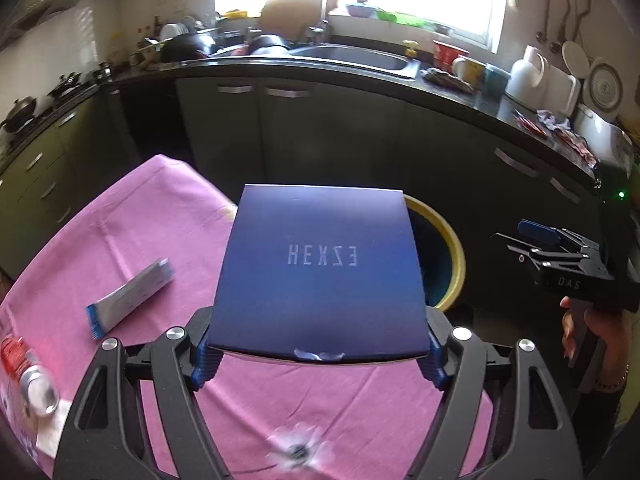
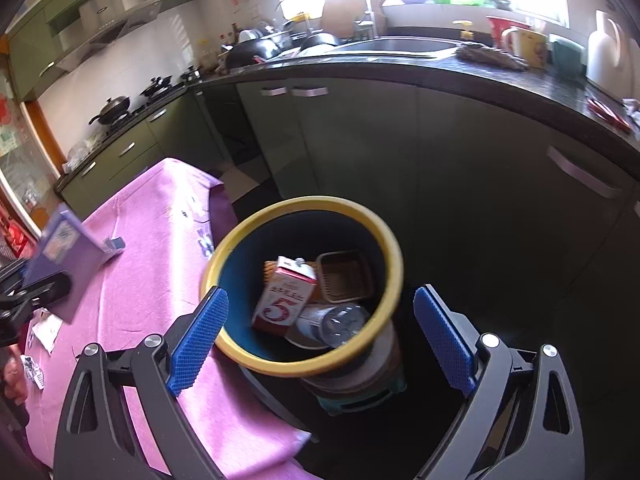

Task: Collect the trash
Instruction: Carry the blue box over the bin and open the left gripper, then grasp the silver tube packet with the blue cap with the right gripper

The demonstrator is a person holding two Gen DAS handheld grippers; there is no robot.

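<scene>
Left gripper (image 1: 320, 344), fingers clamped on the flat blue box (image 1: 320, 268), held above the pink-clothed worktop (image 1: 132, 220) beside the yellow-rimmed bin (image 2: 304, 292). Right gripper (image 2: 320, 336), fingers wide and empty, over the bin.

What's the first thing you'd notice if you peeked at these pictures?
A big dark blue box fills the left view, pinched at its near corners by the left gripper above the pink tablecloth. Beside the table stands a yellow-rimmed bin with a red-and-white carton inside.
</scene>
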